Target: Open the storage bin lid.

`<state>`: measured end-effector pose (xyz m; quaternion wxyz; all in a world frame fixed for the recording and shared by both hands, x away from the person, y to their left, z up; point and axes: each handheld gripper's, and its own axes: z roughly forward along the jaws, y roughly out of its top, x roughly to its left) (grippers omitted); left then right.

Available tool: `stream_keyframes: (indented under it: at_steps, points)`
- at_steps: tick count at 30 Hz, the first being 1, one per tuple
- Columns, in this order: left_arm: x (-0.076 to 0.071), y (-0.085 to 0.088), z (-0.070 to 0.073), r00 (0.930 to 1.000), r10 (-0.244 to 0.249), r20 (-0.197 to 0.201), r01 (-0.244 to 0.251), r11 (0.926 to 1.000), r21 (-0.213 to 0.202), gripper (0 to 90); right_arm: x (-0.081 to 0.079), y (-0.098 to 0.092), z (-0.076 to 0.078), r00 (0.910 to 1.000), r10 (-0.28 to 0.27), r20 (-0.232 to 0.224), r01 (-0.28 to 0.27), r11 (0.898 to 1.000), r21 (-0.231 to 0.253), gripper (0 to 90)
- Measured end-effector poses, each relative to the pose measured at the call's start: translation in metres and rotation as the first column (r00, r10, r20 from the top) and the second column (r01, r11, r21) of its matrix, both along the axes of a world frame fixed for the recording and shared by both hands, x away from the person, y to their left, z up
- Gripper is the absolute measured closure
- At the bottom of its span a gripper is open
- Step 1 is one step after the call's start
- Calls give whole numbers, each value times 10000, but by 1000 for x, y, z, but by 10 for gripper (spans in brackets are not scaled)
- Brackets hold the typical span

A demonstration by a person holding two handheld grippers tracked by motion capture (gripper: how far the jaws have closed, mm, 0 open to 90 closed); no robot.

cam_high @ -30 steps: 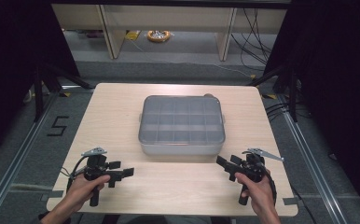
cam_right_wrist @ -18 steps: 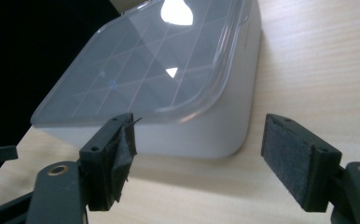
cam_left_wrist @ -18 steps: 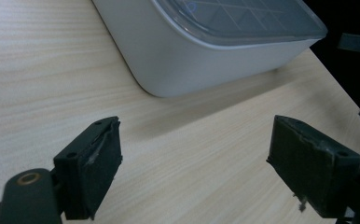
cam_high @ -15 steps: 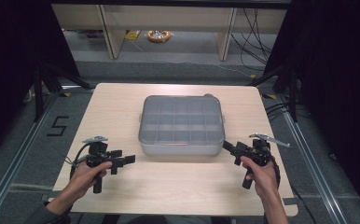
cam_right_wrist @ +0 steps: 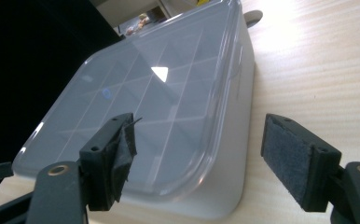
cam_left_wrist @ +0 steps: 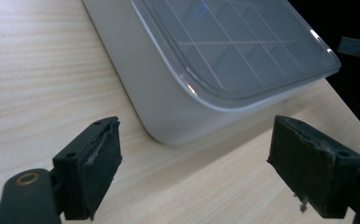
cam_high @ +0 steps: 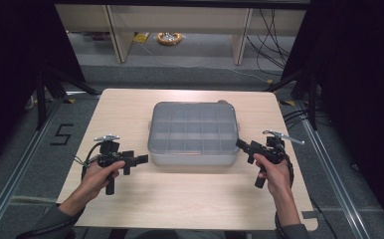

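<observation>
- Since the earlier frames, both grippers have closed in on the compartment box point(cam_high: 194, 133), which sits where it was at the middle of the surface point(cam_high: 130, 107).
- The left gripper point(cam_high: 141, 160) has moved up to the box's near left corner and now sits just beside it; the right gripper point(cam_high: 240, 145) has come in to the box's near right corner.
- The left gripper view shows what the high view cannot: its fingers point(cam_left_wrist: 94, 163) stand wide apart, with the box's rounded corner point(cam_left_wrist: 178, 84) just ahead between them, untouched.
- The right gripper view shows its fingers point(cam_right_wrist: 294, 158) apart too, straddling the box's corner, one finger over the clear lid point(cam_right_wrist: 145, 107), the other off to the side of the box above the surface; contact cannot be told.
- The gripper views show the lid's grid of compartments close up.
</observation>
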<state>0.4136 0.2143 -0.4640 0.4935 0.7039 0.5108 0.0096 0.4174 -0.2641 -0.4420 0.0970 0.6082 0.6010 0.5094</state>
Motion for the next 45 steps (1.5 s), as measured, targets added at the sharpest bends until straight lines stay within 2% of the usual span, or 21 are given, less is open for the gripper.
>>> stream_keyframes:
  at_steps: [2, 3, 5, 8, 9, 10, 11, 12, 17, 18, 19, 20, 23, 28, 29, 32, 33, 35, 42, 43, 45]
  points:
    - [5, -2, 3, 9997, 162, 154, -164, 9998, 133, 187, 8, -3, -2, 9997, 112, 197, -109, 9998, -138, 273]
    - [11, -2, 6, 9998, 143, 125, -145, 9998, 119, 188, 11, -2, 0, 9994, -212, -274, 218, 9995, 213, 274]
    - [14, -3, 8, 9995, 237, 196, -239, 9997, 91, 197, 17, -2, 0, 9992, -229, -332, 240, 9991, 336, 276]
    - [23, -5, 12, 9991, 324, 260, -328, 9994, 148, 204, 25, -1, 0, 9992, -327, -248, 332, 9992, 203, 279]
    - [26, -5, 13, 9995, 255, 208, -258, 9995, 185, 204, 29, -3, -2, 9996, -270, -32, 270, 9995, -140, 279]
    - [29, -5, 14, 9993, 285, 227, -289, 9994, 198, 205, 27, 4, 3, 9949, -556, -840, 606, 9965, 583, 279]
    - [35, -6, 16, 9990, 376, 224, -378, 9992, 93, 205, 33, -1, -2, 9996, -267, -21, 267, 9996, 30, 280]
    - [35, -6, 16, 9990, 376, 224, -378, 9992, 93, 205, 34, 1, -2, 9991, -322, -285, 332, 9987, 376, 280]
    - [49, -7, 18, 9985, 525, 142, -526, 9986, 98, 213, 43, 5, -5, 9979, -223, -608, 269, 9968, 750, 284]
    - [52, -7, 18, 9988, 496, 62, -496, 9987, 81, 213, 43, 5, -5, 9979, -223, -608, 269, 9968, 750, 284]
    - [56, -8, 17, 9981, 614, 40, -614, 9981, 21, 216, 48, 2, -10, 9999, -124, -45, 124, 9998, 156, 286]
    - [59, -9, 16, 9978, 657, 16, -657, 9978, 8, 219, 48, 7, -8, 9982, -328, -496, 354, 9980, 528, 287]
    - [68, -12, 14, 9976, 697, -15, -697, 9975, -141, 233, 56, 7, -11, 9994, -196, -279, 205, 9993, 310, 291]
    - [78, -18, 11, 9978, 662, -97, -662, 9978, -2, 239, 64, 12, -10, 9974, -307, -649, 349, 9973, 642, 301]
    - [80, -20, 10, 9978, 636, -162, -637, 9980, 1, 239, 67, 12, -13, 9990, -265, -368, 283, 9983, 502, 305]
    - [86, -23, 8, 9975, 691, -132, -689, 9975, 125, 243, 73, 10, -14, 9992, -223, -335, 236, 9990, 384, 319]
    - [86, -23, 8, 9975, 691, -132, -689, 9975, 125, 244, 71, 13, -12, 9967, -360, -732, 409, 9969, 667, 321]
    - [90, -23, 7, 9973, 708, -187, -705, 9974, 132, 245, 74, 12, -13, 9985, -301, -466, 330, 9975, 623, 321]
    - [101, -23, 6, 9963, 739, -446, -742, 9972, -55, 283, 81, 17, -19, 9948, -181, -1004, 281, 9947, 989, 357]
    - [103, -22, 6, 9970, 569, -526, -568, 9984, 38, 287, 84, 14, -24, 9990, 32, -457, -10, 9988, 485, 358]
    - [104, -23, 5, 9954, 788, -551, -794, 9968, -96, 308, 81, 17, -21, 9933, -28, -1158, 148, 9946, 1032, 374]
